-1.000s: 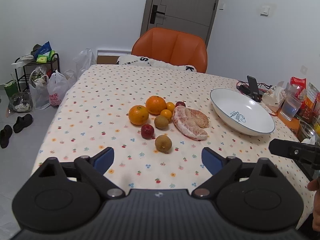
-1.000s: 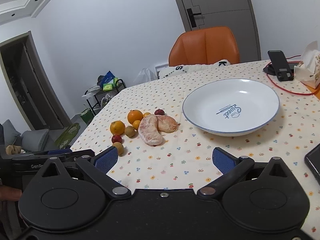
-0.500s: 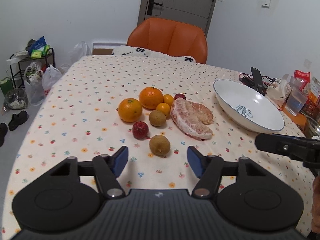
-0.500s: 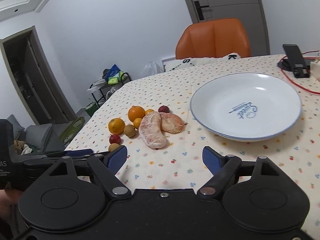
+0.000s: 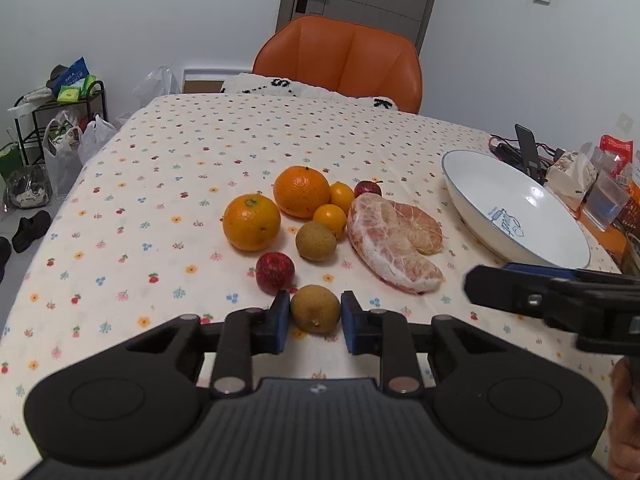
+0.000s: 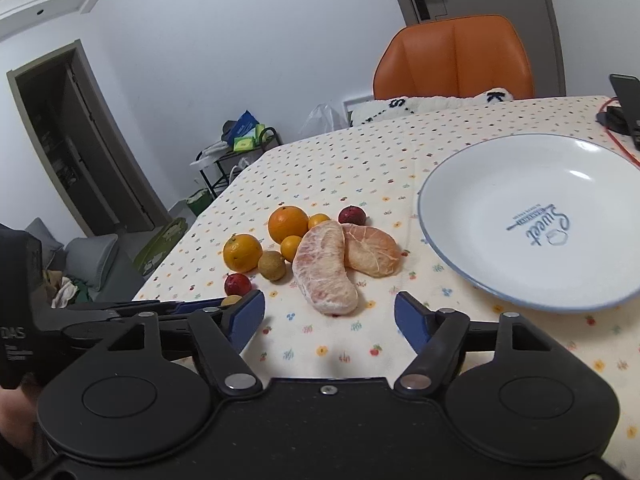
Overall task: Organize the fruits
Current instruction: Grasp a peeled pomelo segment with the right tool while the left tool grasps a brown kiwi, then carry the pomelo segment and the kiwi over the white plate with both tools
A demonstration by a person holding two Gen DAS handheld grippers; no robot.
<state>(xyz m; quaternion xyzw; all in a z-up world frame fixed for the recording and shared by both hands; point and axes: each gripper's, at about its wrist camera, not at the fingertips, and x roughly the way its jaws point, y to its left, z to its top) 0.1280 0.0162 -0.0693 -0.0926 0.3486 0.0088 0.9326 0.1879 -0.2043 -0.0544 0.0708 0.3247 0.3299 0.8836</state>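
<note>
Your left gripper (image 5: pixel 315 316) sits low over the near edge of the fruit cluster, its blue fingers (image 5: pixel 280 318) closed in around the nearest kiwi (image 5: pixel 315 309); the pads sit right at its sides, though whether they are pressing yet is hard to tell, and the fruit rests on the flowered desk (image 5: pixel 160 168). Your right gripper (image 6: pixel 329 318) hovers near the desk with its fingers spread wide and nothing between them, pointed toward the peeled pomelo pieces (image 6: pixel 326 266).

The white plate (image 6: pixel 460 264) with the blue rim lies to the right of the fruit, well apart from the cluster, and it holds nothing, so by the look of it the sorting has barely begun. Every piece is on the cloth: two large oranges (image 5: pixel 252 222) at the left and far side, two small oranges (image 5: pixel 330 218) touching each other in the middle, a second kiwi (image 5: pixel 316 240) just beside them, a red plum (image 5: pixel 275 272) just left of the left gripper's fingers, another red plum (image 5: pixel 368 189) at the far side, and the two pomelo pieces leaning together on the right.

If the plate is where the fruit belongs, you have the whole pile left to move, and the kiwi between your left fingers looks like the first to go. An orange chair (image 5: pixel 340 60) stands at the far end.
</note>
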